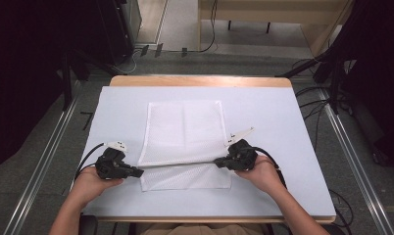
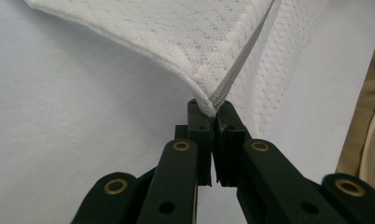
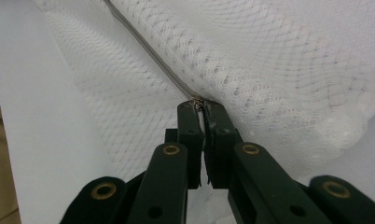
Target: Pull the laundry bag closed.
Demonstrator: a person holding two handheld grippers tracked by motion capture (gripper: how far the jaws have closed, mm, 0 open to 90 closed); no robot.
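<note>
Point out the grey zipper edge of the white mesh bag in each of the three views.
High view: the zipper edge runs across the mesh bag, between the left gripper and the right gripper.
Left gripper view: it rises up and right from the shut jaws.
Right gripper view: it rises up and left.
Shared landmark: the zipper line itself.

Wooden table (image 1: 200,81) topped with pale blue-white mat (image 1: 273,117). Grey carpet floor (image 1: 48,147), metal rails (image 1: 354,161) down both sides. Black cables (image 1: 310,105) on floor at right. Light wood furniture (image 1: 273,12) at back. Dark equipment (image 1: 48,39) far left and right.
</note>
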